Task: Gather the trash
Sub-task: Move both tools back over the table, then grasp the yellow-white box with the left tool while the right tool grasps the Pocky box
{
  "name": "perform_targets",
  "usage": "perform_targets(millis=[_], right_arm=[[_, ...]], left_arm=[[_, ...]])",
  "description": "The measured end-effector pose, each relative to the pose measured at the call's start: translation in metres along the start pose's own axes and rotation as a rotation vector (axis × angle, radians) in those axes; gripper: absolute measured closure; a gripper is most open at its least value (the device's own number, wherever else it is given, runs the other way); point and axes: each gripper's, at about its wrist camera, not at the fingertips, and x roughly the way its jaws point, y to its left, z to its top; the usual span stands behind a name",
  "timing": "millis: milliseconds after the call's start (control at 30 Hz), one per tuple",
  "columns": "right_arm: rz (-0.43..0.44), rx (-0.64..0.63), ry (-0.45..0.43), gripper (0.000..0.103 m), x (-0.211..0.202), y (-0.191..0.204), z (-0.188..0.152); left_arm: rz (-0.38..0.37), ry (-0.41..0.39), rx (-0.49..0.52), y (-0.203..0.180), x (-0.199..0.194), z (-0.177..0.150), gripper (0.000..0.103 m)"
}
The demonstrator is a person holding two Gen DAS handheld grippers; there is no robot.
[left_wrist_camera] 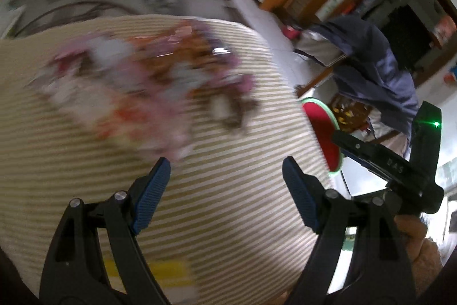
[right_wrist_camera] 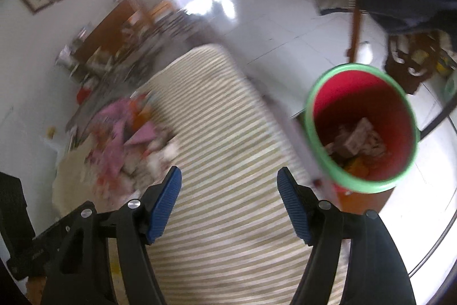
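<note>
At the bottom of the left wrist view, the left gripper (left_wrist_camera: 225, 170) points down over a table covered in a beige striped cloth (left_wrist_camera: 228, 219); its 2 blue-padded fingers (left_wrist_camera: 151, 196) stand wide apart with nothing between them, only bare cloth showing in the gap. Beyond the fingertips, a blurred heap of trash (left_wrist_camera: 142, 85), pink, orange and white wrappers and paper scraps, lies on the cloth, apart from the pads. At the right edge of this view the right gripper (left_wrist_camera: 400, 170) appears as a black body with a green light, held by a hand (left_wrist_camera: 414, 236), beside the table's right edge. Behind it a red bin with a green rim (left_wrist_camera: 322, 130) shows partly past the table edge, and farther back a dark blue garment (left_wrist_camera: 380, 67) hangs over furniture.

At the bottom of the right wrist view, the right gripper (right_wrist_camera: 228, 176) likewise hovers over the striped cloth (right_wrist_camera: 228, 233), its 2 blue pads (right_wrist_camera: 165, 202) well apart and empty. The trash heap (right_wrist_camera: 128, 139) lies to the left beyond the left pad, on the cloth. To the right, off the table, the red bin (right_wrist_camera: 400, 119) stands open, with crumpled scraps (right_wrist_camera: 357, 139) at its bottom. Farther off lie a glossy white tiled floor (right_wrist_camera: 271, 19) and wooden furniture (right_wrist_camera: 114, 27) along the wall.
</note>
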Motion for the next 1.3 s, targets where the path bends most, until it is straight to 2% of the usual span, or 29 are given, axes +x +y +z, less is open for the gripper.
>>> perform_targets(millis=[100,200,300,400,533,633,700,767,800,833,933,1033,1100,1167,1233,1300], right_arm=[[0.029,-0.083,0.050,0.035,0.017,0.040,-0.011],[0.066,-0.210,0.116,0.034,0.041,0.091,-0.017],[0.101,-0.303,0.186,0.030,0.067,0.128,-0.021],[0.069,-0.394,0.229,0.030,0.094,0.160,-0.020],[0.004,-0.508,0.269,0.020,0.128,0.195,-0.015],[-0.024,-0.561,0.302,0.018,0.146,0.206,-0.016],[-0.042,-0.591,0.306,0.025,0.151,0.208,-0.017],[-0.063,-0.617,0.315,0.046,0.156,0.215,-0.023],[-0.055,-0.615,0.320,0.048,0.155,0.215,-0.025],[-0.026,-0.601,0.332,0.064,0.153,0.212,-0.026],[-0.016,-0.588,0.329,0.068,0.143,0.205,-0.030],[0.024,-0.536,0.344,0.070,0.133,0.197,-0.031],[0.048,-0.505,0.356,0.071,0.123,0.194,-0.033],[0.049,-0.488,0.359,0.071,0.112,0.187,-0.038],[0.047,-0.473,0.365,0.071,0.103,0.178,-0.042],[0.045,-0.453,0.372,0.069,0.096,0.170,-0.045]], left_arm=[[0.025,0.022,-0.013,0.032,-0.015,-0.014,0.025],[0.035,0.047,0.049,0.054,-0.027,-0.032,0.025],[0.046,0.082,0.153,0.070,-0.039,-0.054,0.025],[0.056,0.105,0.218,0.080,-0.047,-0.068,0.025],[0.045,0.111,0.272,0.089,-0.058,-0.079,0.025],[0.036,0.112,0.292,0.092,-0.061,-0.085,0.025],[0.026,0.115,0.316,0.090,-0.061,-0.088,0.025],[0.016,0.118,0.350,0.084,-0.062,-0.091,0.025],[0.014,0.120,0.370,0.080,-0.061,-0.093,0.025],[0.013,0.122,0.387,0.078,-0.060,-0.095,0.025],[0.009,0.134,0.474,0.068,-0.057,-0.101,0.025],[0.018,0.142,0.613,0.053,-0.053,-0.106,0.025],[0.033,0.139,0.717,0.044,-0.049,-0.111,0.021],[0.093,0.140,0.840,0.032,-0.041,-0.120,0.020],[0.135,0.140,0.901,0.026,-0.033,-0.123,0.020],[0.131,0.148,0.922,0.022,-0.027,-0.126,0.020]])
